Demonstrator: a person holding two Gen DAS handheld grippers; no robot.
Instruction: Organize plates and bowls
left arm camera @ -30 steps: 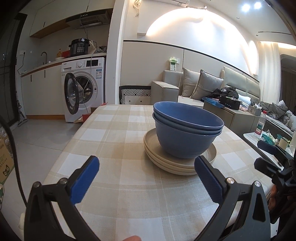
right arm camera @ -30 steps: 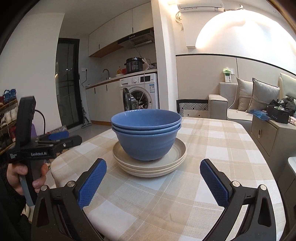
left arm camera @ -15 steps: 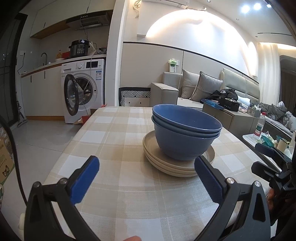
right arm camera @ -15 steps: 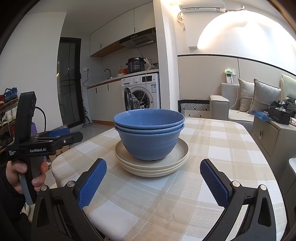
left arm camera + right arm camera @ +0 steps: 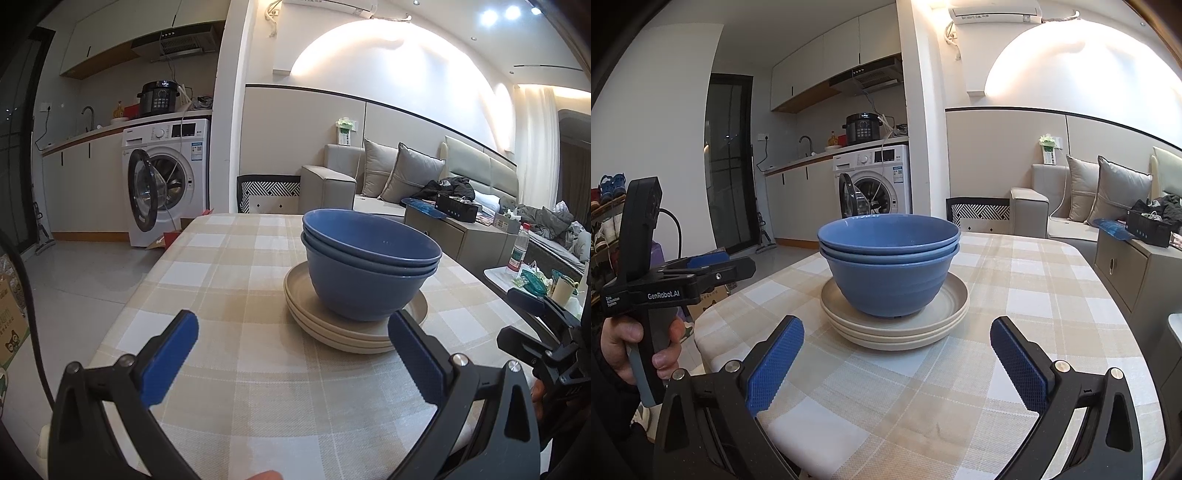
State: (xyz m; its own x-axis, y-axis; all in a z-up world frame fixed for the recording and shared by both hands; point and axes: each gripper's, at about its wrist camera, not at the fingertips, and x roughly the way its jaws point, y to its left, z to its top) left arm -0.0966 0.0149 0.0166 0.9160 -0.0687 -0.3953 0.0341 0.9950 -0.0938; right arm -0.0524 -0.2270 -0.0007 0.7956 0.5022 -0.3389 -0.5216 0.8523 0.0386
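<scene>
Change: both grippers are easing nearer the stack than a second ago; bowls and plates are filling more of each view, while nothing on the table is shifting.
Bowls: three blue bowls (image 5: 889, 266) are nesting together at frame centre in the right wrist view, sitting on the plates.
Plates: beige plates (image 5: 895, 321), seemingly three, are lying stacked flat on the checked table (image 5: 1027, 302), centre of frame.
Handling: stiff, smooth, probably slick ware; whether ceramic or plastic is unclear, so breakage is a possible risk. The nested bowls are likely sliding or tipping if jolted.
Hold: I judge the top bowl's rim, one pad inside and one outside, is offering the surest grip; for plates, the raised edge.
Left gripper (image 5: 291, 350): jaws are standing wide apart, holding nothing, lower centre, just short of the plates.
Right gripper (image 5: 897, 354): jaws likewise spread, empty, lower centre.
Hand (image 5: 631, 347): gripping the left tool's handle, lower left of the right wrist view.
</scene>
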